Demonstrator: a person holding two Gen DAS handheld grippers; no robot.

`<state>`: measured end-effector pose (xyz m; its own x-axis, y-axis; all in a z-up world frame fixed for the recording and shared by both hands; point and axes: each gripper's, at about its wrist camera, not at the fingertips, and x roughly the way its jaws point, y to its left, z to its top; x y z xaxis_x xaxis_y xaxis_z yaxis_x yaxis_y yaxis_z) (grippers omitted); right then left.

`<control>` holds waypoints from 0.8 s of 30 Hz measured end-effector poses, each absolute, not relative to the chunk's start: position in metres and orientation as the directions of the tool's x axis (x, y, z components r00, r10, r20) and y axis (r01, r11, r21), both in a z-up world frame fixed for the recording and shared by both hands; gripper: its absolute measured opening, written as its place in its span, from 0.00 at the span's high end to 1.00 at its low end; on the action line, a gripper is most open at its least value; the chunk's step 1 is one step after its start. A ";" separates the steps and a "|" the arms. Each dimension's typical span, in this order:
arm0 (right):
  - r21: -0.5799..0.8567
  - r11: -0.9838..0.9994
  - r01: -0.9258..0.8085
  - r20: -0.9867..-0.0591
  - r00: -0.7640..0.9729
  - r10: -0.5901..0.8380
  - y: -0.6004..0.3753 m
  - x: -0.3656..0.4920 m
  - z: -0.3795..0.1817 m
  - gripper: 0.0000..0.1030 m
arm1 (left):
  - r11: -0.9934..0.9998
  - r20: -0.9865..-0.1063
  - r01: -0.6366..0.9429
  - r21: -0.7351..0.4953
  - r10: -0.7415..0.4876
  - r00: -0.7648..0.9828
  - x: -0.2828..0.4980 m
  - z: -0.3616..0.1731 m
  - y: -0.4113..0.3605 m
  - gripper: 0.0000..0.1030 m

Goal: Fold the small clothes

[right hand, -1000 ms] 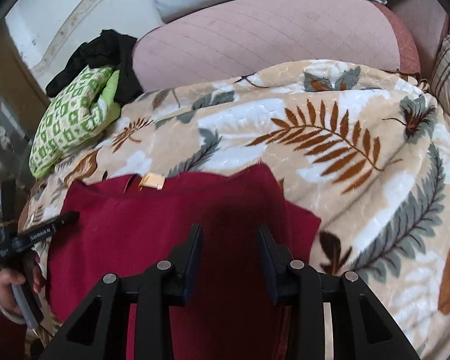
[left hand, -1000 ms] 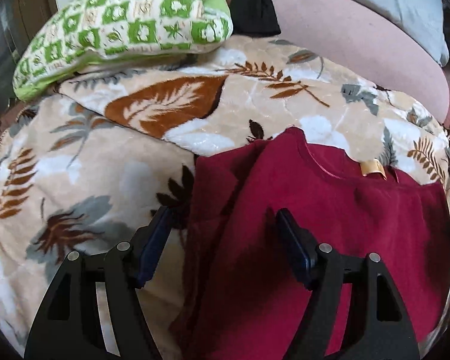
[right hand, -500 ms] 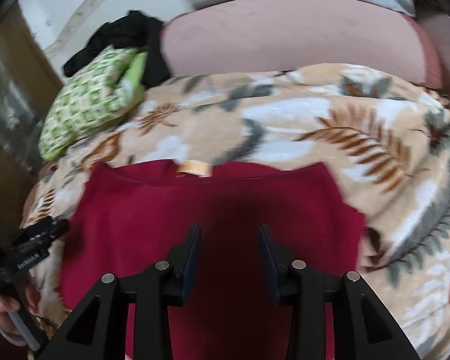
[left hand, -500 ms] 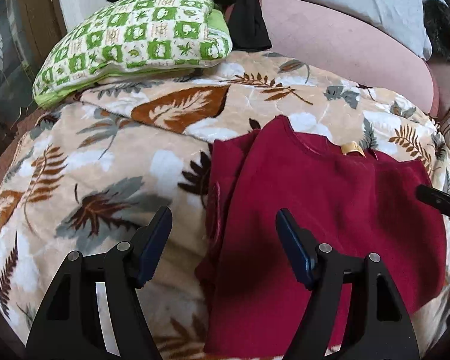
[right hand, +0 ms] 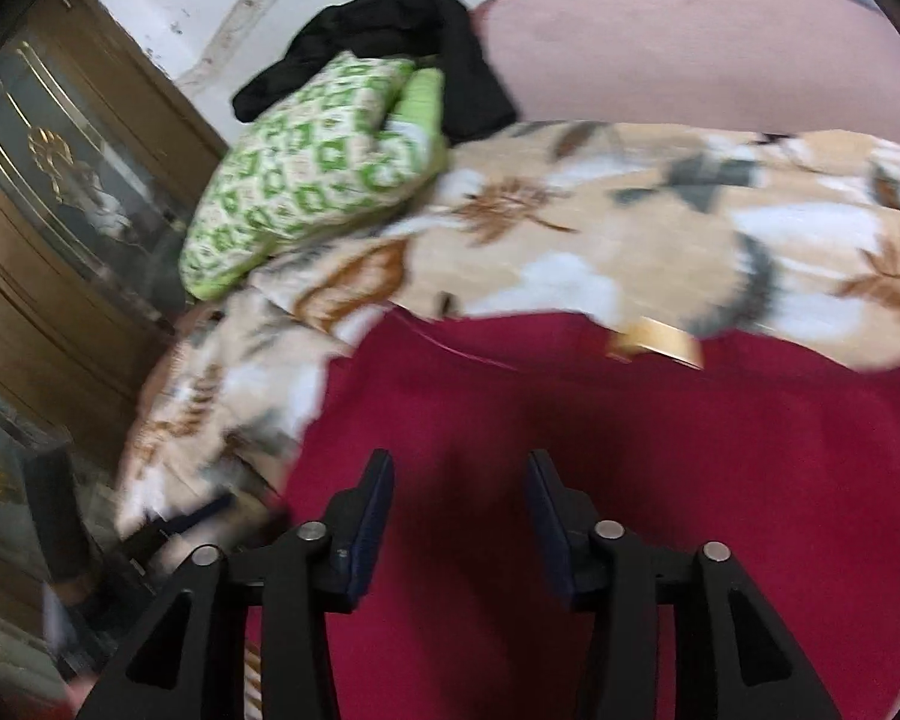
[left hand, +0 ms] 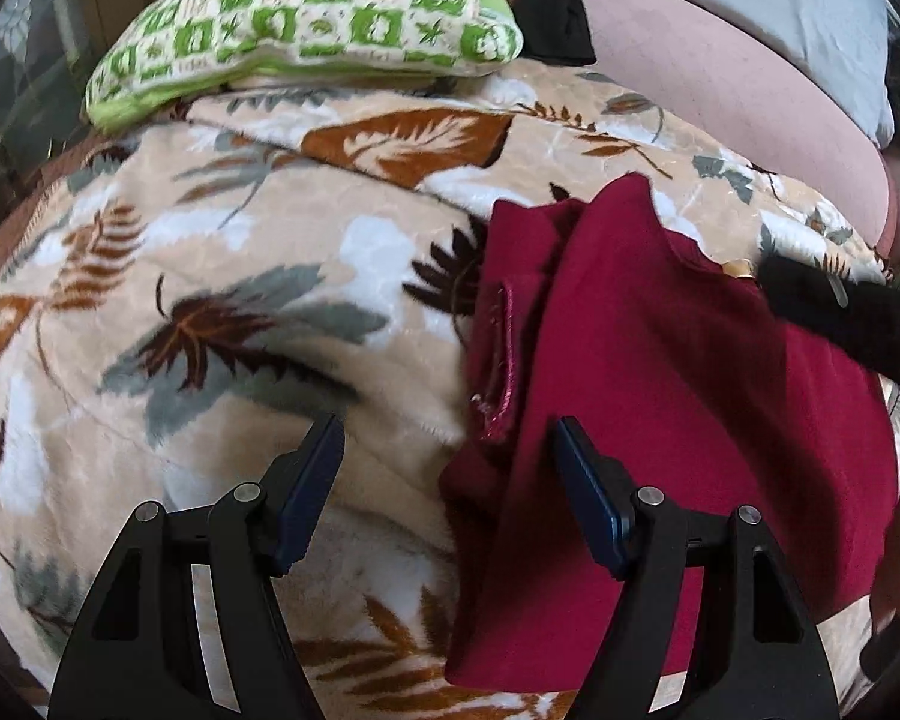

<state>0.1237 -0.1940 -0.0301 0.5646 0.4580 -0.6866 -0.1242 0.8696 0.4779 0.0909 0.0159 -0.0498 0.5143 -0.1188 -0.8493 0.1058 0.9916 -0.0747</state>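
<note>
A dark red shirt [left hand: 660,360] lies flat on a leaf-patterned blanket [left hand: 222,276], its left sleeve folded in along the edge and a tan neck label [right hand: 660,342] at the far side. My left gripper [left hand: 447,462] hangs open above the shirt's left edge, nothing between its fingers. My right gripper [right hand: 459,495] hovers over the shirt [right hand: 570,450]; its jaws are opening and hold nothing. The right gripper's dark tip [left hand: 840,312] shows blurred at the right of the left wrist view.
A green-and-white patterned pillow [left hand: 306,30] sits at the back left with black clothing [right hand: 390,42] behind it. A pink bolster [left hand: 720,78] runs along the back. A wooden cabinet [right hand: 48,240] stands beyond the bed's left edge.
Both grippers have slid left across the bed: the left from over the shirt to its left edge, the right toward the shirt's middle. The right jaws have widened.
</note>
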 end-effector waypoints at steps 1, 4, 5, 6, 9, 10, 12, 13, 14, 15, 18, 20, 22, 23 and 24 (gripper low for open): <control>0.493 0.861 -0.123 -0.682 0.559 0.471 -0.185 0.134 -0.029 0.55 | 0.990 -0.845 0.103 -0.093 -0.134 0.518 0.090 -0.052 0.019 0.29; 0.515 0.849 -0.121 -0.682 0.542 0.491 -0.159 0.160 -0.030 0.54 | 0.987 -0.838 0.108 -0.118 -0.157 0.523 0.089 -0.055 0.022 0.29; 0.509 0.853 -0.116 -0.697 0.526 0.487 -0.150 0.168 -0.032 0.54 | 0.986 -0.837 0.111 -0.121 -0.161 0.523 0.089 -0.055 0.022 0.29; 0.502 0.858 -0.106 -0.718 0.502 0.482 -0.142 0.176 -0.036 0.54 | 0.986 -0.836 0.114 -0.125 -0.166 0.524 0.090 -0.055 0.022 0.29; 0.499 0.862 -0.091 -0.765 0.420 0.488 -0.122 0.196 -0.059 0.54 | 0.982 -0.835 0.120 -0.147 -0.188 0.518 0.092 -0.056 0.024 0.29; 0.482 0.872 -0.085 -0.785 0.400 0.473 -0.116 0.201 -0.067 0.62 | 0.980 -0.834 0.122 -0.155 -0.196 0.516 0.093 -0.056 0.025 0.29; 0.458 0.883 -0.101 -0.795 0.398 0.458 -0.111 0.206 -0.073 0.89 | 0.977 -0.835 0.126 -0.172 -0.212 0.507 0.095 -0.057 0.027 0.29; 0.447 0.887 -0.116 -0.791 0.413 0.452 -0.110 0.205 -0.072 0.92 | 0.975 -0.836 0.126 -0.183 -0.221 0.501 0.096 -0.056 0.028 0.29; 0.446 0.885 -0.134 -0.780 0.427 0.458 -0.108 0.204 -0.069 0.92 | 0.974 -0.836 0.126 -0.191 -0.228 0.499 0.096 -0.056 0.029 0.29; 0.447 0.882 -0.148 -0.771 0.436 0.464 -0.108 0.203 -0.066 0.93 | 0.973 -0.834 0.127 -0.195 -0.233 0.501 0.097 -0.054 0.030 0.29; 0.454 0.874 -0.173 -0.755 0.446 0.480 -0.102 0.209 -0.064 0.93 | 0.976 -0.828 0.135 -0.171 -0.217 0.517 0.098 -0.051 0.028 0.29; 0.455 0.873 -0.177 -0.756 0.442 0.483 -0.096 0.215 -0.071 0.94 | 0.977 -0.827 0.140 -0.159 -0.209 0.521 0.098 -0.051 0.028 0.29; 0.458 0.873 -0.170 -0.761 0.432 0.483 -0.095 0.220 -0.081 0.94 | 0.977 -0.830 0.140 -0.159 -0.209 0.517 0.100 -0.052 0.028 0.29; 0.466 0.870 -0.160 -0.762 0.427 0.486 -0.096 0.221 -0.086 0.94 | 0.976 -0.832 0.139 -0.165 -0.213 0.511 0.101 -0.053 0.028 0.29; 0.488 0.861 -0.145 -0.754 0.427 0.499 -0.101 0.220 -0.089 0.94 | 0.975 -0.833 0.139 -0.175 -0.222 0.506 0.102 -0.054 0.028 0.29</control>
